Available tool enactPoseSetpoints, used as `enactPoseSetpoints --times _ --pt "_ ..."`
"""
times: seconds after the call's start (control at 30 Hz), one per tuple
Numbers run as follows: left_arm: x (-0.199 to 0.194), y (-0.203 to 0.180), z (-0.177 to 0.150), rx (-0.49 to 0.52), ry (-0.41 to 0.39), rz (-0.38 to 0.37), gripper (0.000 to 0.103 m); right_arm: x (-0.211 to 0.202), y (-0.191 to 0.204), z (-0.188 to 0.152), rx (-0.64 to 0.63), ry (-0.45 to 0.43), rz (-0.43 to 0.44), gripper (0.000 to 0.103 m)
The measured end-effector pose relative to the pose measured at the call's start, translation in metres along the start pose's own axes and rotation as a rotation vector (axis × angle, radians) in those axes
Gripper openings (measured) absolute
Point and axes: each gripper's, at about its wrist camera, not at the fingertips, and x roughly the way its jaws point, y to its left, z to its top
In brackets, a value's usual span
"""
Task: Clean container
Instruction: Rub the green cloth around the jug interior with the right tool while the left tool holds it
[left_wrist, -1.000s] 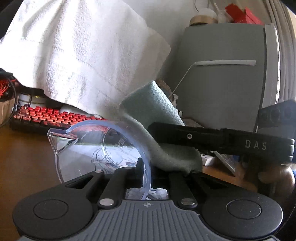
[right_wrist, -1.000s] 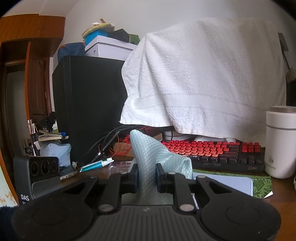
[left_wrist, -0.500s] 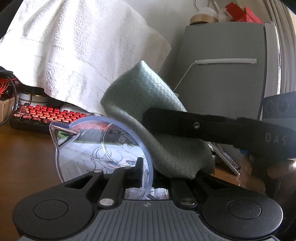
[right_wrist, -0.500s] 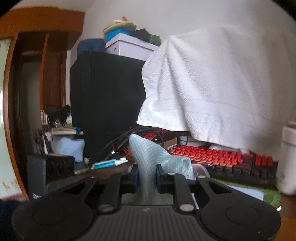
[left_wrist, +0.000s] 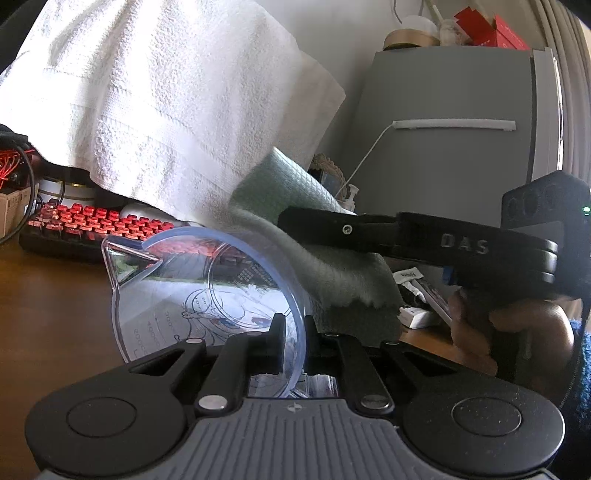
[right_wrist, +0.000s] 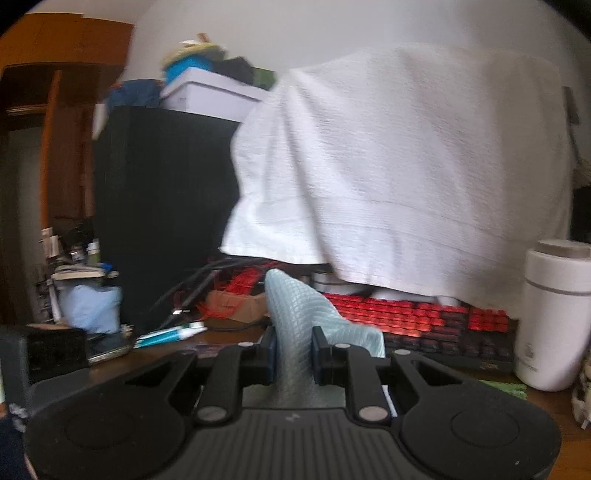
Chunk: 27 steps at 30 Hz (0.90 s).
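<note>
A clear plastic measuring jug (left_wrist: 192, 291) with a spout and printed scale marks lies tilted on its side, its rim pinched by my left gripper (left_wrist: 295, 332), which is shut on it. From the right, my right gripper (left_wrist: 291, 221) comes in side-on, held by a hand (left_wrist: 517, 328). It is shut on a pale green waffle cloth (left_wrist: 325, 273) that drapes over the jug's upper right rim. In the right wrist view the same cloth (right_wrist: 306, 317) stands up between the fingers of the right gripper (right_wrist: 293, 347). The jug is out of that view.
A red-keyed keyboard (left_wrist: 96, 225) lies behind the jug under a hanging white towel (left_wrist: 166, 103). A grey cabinet (left_wrist: 454, 147) stands at the right. In the right wrist view a white tumbler (right_wrist: 554, 314) sits at the right and a black cabinet (right_wrist: 162, 214) at the left.
The right gripper and cloth dipped back down along the jug's right rim after rising half a second ago. The right wrist view has swung back to the right. The jug stays clamped.
</note>
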Motion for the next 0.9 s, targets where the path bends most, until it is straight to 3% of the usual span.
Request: enactPoseSetpoints --times 0.17,0.47,0.57,0.73,0.9 --pt "0.000 0.000 -0.001 -0.004 0.004 -0.001 0.009 -0.001 0.020 0.000 -0.061 0.004 0.059 0.017" --pt "-0.001 -0.001 0.000 -0.007 0.009 -0.003 0.010 -0.001 -0.003 0.002 0.013 0.008 -0.088 0.017" --pt "-0.002 -0.001 0.000 -0.008 0.010 -0.003 0.010 -0.003 -0.010 0.001 0.055 0.011 -0.103 0.017" --pt "-0.002 -0.002 0.000 -0.007 0.010 0.000 0.010 -0.003 0.002 -0.001 0.009 0.007 -0.048 0.017" --pt "-0.001 -0.001 0.000 -0.006 0.012 0.002 0.010 -0.003 -0.003 -0.002 0.027 0.008 -0.068 0.017"
